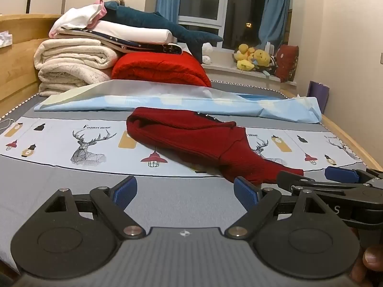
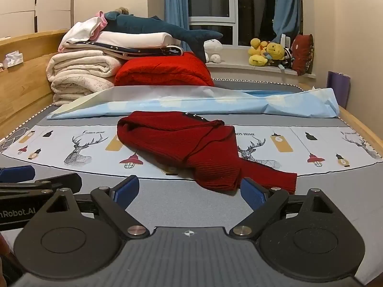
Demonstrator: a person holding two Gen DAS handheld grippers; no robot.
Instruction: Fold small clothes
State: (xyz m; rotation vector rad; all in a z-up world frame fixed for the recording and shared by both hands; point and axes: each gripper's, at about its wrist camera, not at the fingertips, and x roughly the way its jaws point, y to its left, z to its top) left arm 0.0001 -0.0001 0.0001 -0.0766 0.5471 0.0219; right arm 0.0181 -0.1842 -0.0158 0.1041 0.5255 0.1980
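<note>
Your sweater [image 2: 191, 143] lies on the bed [image 2: 167, 205] ahead of you, a sheet [image 2: 215, 105] behind it, folded blankets [image 2: 81, 74] stacked at the back left.

Black linkage grippers [image 1: 185, 192] with blue pads [image 1: 125, 192] (silver rivets).

A crumpled dark red knitted sweater [image 1: 191, 141] lies on the grey bed sheet printed with deer and lamps [image 1: 71, 143], one sleeve trailing near right. The left gripper [image 1: 185, 193] hovers near it, blue-padded jaws wide apart and empty; the right gripper [image 1: 311, 175] shows at the right edge. Far left, folded cream blankets [image 1: 71, 64] sit beside a bright red quilt [image 1: 160, 69].
</note>
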